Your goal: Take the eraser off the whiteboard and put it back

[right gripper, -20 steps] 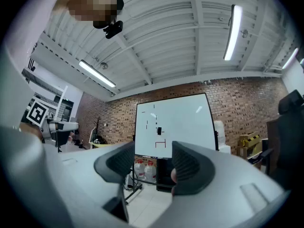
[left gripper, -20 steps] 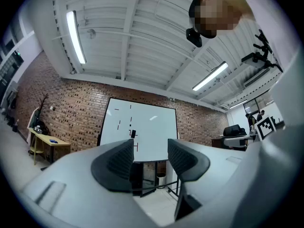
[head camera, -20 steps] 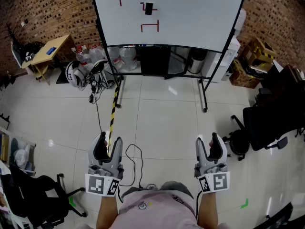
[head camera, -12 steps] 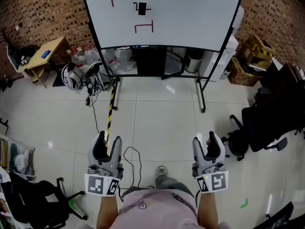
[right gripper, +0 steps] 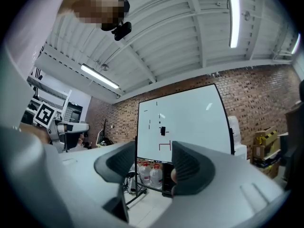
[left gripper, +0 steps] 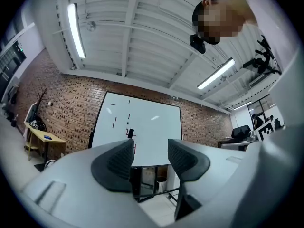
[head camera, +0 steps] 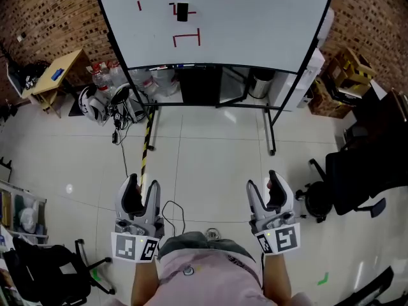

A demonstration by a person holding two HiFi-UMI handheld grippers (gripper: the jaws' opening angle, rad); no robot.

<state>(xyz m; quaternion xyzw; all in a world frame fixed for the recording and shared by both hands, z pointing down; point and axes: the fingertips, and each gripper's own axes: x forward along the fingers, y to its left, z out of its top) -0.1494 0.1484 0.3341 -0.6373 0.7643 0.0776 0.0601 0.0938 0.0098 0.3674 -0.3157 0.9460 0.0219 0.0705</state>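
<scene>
- Pale tile floor [head camera: 210, 164] fills the middle of the head view, and brick wall [head camera: 44, 18] runs behind on both sides; more floor now lies behind the person than in the earlier frames, since the board's stand has drawn nearer.
- White whiteboard [head camera: 255, 24] on its black wheeled frame stands upright ahead, well apart from both tools; it looms larger than a moment ago, and its left edge has slid toward the left of the picture.
- Black office chair [head camera: 360, 164] sits at the right, and a small wooden bench [head camera: 60, 69] stands at the left by the wall.
- Left tool [head camera: 143, 183] is held low in front of the person, pointing toward the board. Its own view shows the two dark pads parted by a narrow gap with nothing between them, only the distant board seen through the gap; it touches nothing.
- Right tool [head camera: 262, 182] is held level with it, a little nearer the middle of the frame than before. Its pads stand apart too, gripping nothing, with water bottles [right gripper: 147, 175] under the board showing beyond the gap.
- Red pen marks [head camera: 186, 40] form an open bracket on the board.
- Black eraser [head camera: 182, 11] clings to the whiteboard's upper left part, just above the red bracket, untouched and far from either tool; it sits further left in the frame than earlier.
</scene>
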